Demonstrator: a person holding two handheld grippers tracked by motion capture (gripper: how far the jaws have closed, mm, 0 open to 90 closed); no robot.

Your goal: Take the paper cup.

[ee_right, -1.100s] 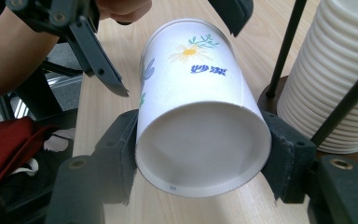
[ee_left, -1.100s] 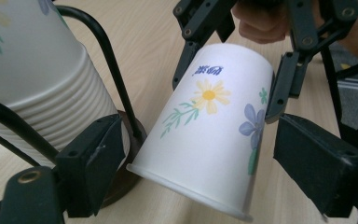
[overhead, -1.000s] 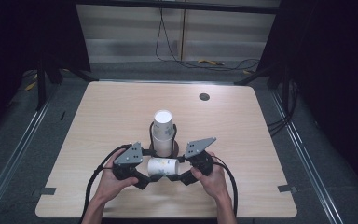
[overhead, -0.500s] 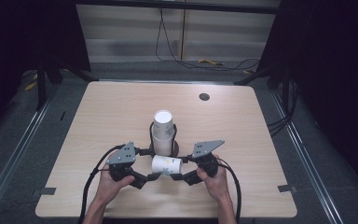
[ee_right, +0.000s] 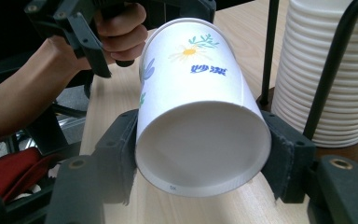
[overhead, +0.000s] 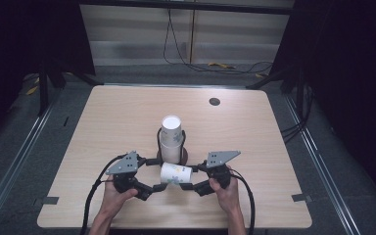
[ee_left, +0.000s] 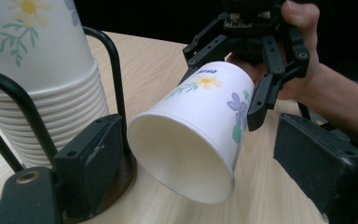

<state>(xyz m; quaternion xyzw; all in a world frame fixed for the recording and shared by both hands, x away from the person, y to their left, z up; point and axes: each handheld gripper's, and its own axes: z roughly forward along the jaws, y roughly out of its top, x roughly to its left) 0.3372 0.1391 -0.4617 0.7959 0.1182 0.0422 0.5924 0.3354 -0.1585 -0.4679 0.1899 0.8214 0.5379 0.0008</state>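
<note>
A white paper cup (overhead: 176, 174) with a flower print lies on its side, lifted off the table, in front of the stack of cups (overhead: 171, 137). My right gripper (overhead: 192, 178) is shut on its base end; in the right gripper view both pads press the cup (ee_right: 196, 107) near its bottom. The cup's open mouth (ee_left: 182, 158) faces my left gripper (ee_left: 205, 163), which is open with its jaws standing apart on either side of the rim. In the high view the left gripper (overhead: 151, 177) sits just left of the cup.
The stack stands in a black wire holder (ee_left: 116, 70) on a round brown base (overhead: 182, 159), close behind both grippers. A dark round hole (overhead: 214, 101) marks the table's far right. The table's front edge (overhead: 176, 226) runs just under the hands.
Both grippers have shifted a little toward the front edge. The left gripper has backed slightly left from the cup, which stays in the right gripper.
</note>
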